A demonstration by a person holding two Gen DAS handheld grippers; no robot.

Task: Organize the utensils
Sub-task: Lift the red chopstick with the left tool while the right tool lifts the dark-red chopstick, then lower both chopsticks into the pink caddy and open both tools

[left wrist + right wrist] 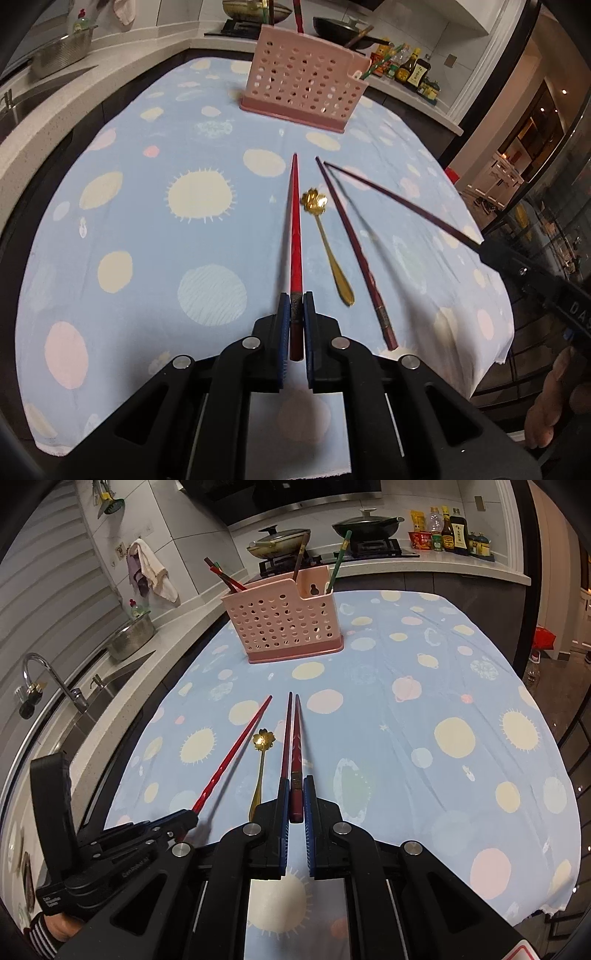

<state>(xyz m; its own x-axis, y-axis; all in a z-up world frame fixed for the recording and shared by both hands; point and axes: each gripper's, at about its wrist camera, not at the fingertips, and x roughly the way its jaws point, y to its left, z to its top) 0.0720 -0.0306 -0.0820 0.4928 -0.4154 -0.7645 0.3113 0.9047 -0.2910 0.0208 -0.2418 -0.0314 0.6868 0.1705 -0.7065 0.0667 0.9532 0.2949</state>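
Observation:
My left gripper (pixel 295 299) is shut on a bright red chopstick (pixel 294 221) that points toward the pink perforated utensil holder (pixel 303 81). My right gripper (pixel 294 784) is shut on a dark red chopstick (pixel 296 738); in the left wrist view that chopstick (pixel 399 203) is lifted above the cloth. A second dark chopstick (pixel 354 251) and a gold flower-bowl spoon (pixel 327 243) lie on the cloth between them. In the right wrist view the spoon (pixel 263 753), the lying chopstick (pixel 286 734), the bright red chopstick (pixel 236 749), the left gripper (pixel 184 821) and the holder (pixel 284 624) all show.
The table carries a blue dotted cloth (pixel 147 221). The holder contains several chopsticks (pixel 225 578). A counter with a sink and tap (pixel 48 675) runs along the left. A stove with pans (pixel 365 526) and sauce bottles (pixel 450 533) stand behind the table.

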